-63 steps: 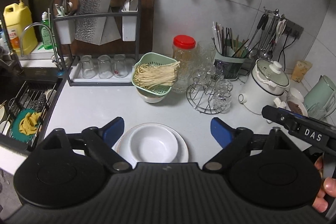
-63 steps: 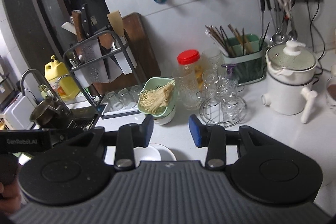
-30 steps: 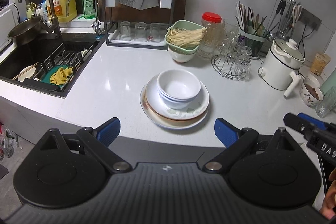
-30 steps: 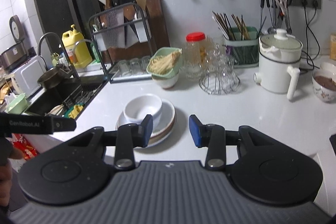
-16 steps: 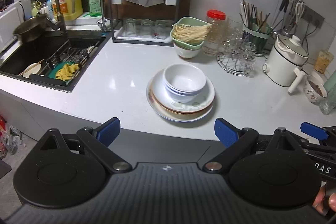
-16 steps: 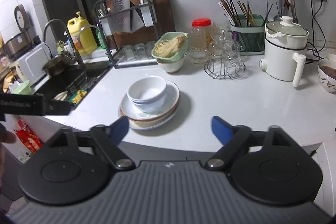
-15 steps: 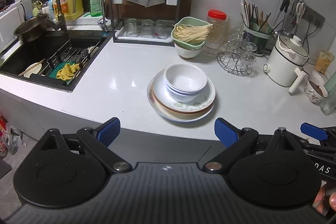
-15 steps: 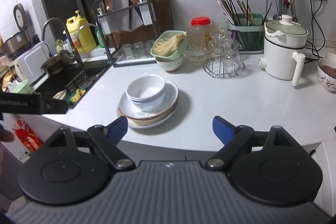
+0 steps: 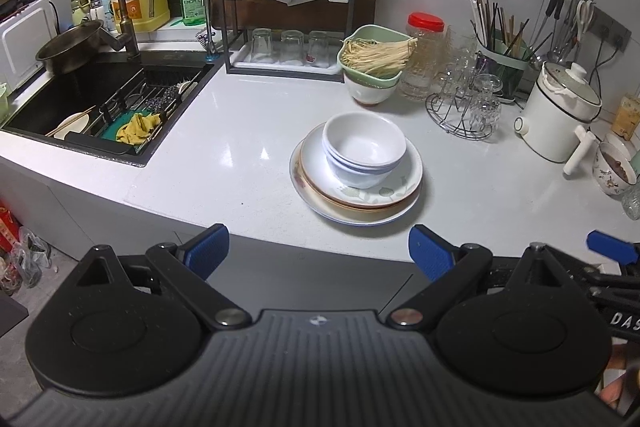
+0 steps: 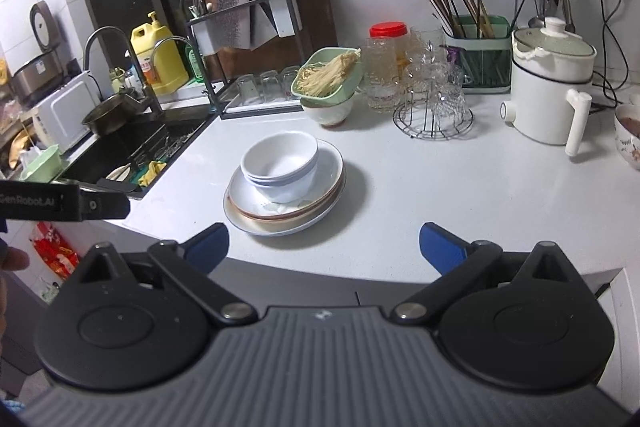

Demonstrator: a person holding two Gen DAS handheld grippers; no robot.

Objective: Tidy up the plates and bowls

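Opening my right gripper (image 10: 324,241) beside my spread, empty left gripper (image 9: 318,247), I judge the stacked porcelain bowls (image 9: 364,149) on plates (image 9: 400,187) slick, heavy, breakable—best pinched at the rim.

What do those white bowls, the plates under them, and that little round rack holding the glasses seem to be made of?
White bowls: probably glazed ceramic, or possibly melamine; smooth, glossy, opaque, with a faint blue band.
Plates: likely glazed ceramic; shiny, with printed flowers and a brown rim.
Round rack: thin metal wire, bright and silvery, perhaps chrome-plated.
Glasses on it: clear, patterned glass by the look.
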